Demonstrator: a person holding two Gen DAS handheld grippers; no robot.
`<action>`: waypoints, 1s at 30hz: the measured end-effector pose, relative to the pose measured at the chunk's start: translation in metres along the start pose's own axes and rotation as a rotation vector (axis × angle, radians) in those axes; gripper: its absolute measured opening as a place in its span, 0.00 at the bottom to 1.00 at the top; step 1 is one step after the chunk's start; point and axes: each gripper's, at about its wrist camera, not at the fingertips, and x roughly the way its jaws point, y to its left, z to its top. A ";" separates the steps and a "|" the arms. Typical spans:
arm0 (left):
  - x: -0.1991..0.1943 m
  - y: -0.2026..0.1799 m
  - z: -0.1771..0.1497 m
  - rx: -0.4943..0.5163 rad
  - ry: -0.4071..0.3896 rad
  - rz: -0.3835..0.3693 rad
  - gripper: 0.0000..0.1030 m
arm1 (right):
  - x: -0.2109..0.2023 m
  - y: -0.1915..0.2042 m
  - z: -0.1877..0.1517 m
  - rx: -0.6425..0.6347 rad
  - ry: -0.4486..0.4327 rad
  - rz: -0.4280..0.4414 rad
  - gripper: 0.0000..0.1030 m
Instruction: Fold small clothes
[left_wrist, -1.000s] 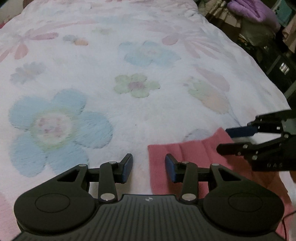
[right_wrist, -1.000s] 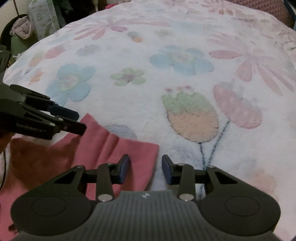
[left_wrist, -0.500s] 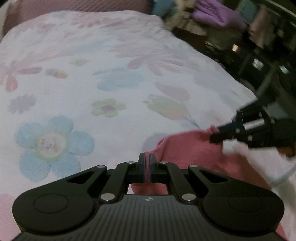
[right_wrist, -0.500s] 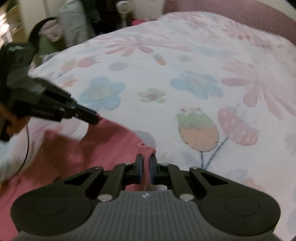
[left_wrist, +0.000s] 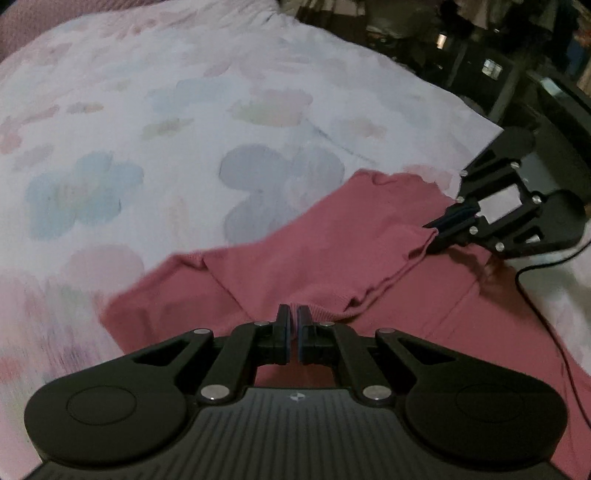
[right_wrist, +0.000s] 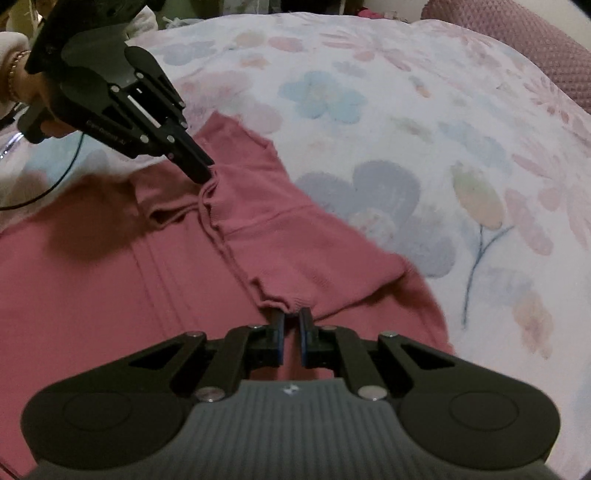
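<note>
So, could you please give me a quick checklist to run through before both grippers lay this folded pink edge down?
1. Left gripper shut on the pink garment hem: ok.
2. Right gripper shut on the same hem: cannot tell; its jaws stand slightly apart, with cloth bunched at the tips.
3. Held edge taut between the two grippers: not ok; it sags and ripples.
4. Fold carried back over the garment body: ok.
5. Black cable clear of the garment: not ok; it trails across the cloth.
6. Floral blanket flat beneath: cannot tell, blurred.
</note>
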 end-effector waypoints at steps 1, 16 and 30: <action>-0.001 -0.001 -0.002 -0.004 0.004 0.012 0.03 | -0.001 0.002 -0.002 0.002 0.000 -0.009 0.05; 0.003 -0.023 0.016 -0.095 -0.016 0.117 0.05 | -0.008 0.003 0.022 0.238 -0.025 -0.095 0.02; -0.038 -0.068 0.002 0.038 0.027 0.143 0.15 | -0.042 0.032 0.001 0.305 -0.008 -0.101 0.07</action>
